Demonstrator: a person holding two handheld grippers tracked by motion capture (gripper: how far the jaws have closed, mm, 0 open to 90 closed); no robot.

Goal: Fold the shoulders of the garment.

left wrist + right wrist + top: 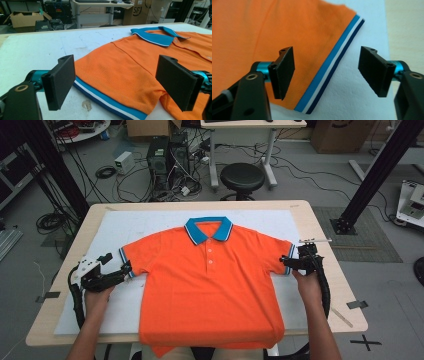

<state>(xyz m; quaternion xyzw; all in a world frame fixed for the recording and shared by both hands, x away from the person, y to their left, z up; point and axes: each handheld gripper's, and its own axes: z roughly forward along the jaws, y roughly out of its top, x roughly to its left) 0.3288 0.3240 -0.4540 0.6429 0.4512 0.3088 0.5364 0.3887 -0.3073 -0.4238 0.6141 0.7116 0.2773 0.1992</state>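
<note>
White sheeting (125,227) covers the wooden table (320,220), and the orange polo shirt (210,285) lies flat on it, front up, hem hanging a little over the near edge at 6 o'clock and collar pointing to 12.

Nearest, the person's forearms come in from the bottom. The left gripper (125,270) sits at about 9 o'clock of the shirt, its jaws wide apart and holding nothing, straddling the left sleeve (120,82) so the striped cuff (110,103) lies between them. The right gripper (286,262) mirrors it at 3 o'clock: its jaws stand well open, empty, with the right cuff (332,70) running between them, the pads not yet pressing on the cloth. My guess is that both are lined up on the sleeve ends so the sleeves can be pinched and folded inward together (the symmetry suggests a two-handed fold).

Farther up, the shirt looks smooth, with three white buttons (209,256) on the placket and a blue collar (208,231) edged in white and navy, matching the cuffs. Beyond the table a black stool (242,177) stands among floor cables and computer towers (167,157).
</note>
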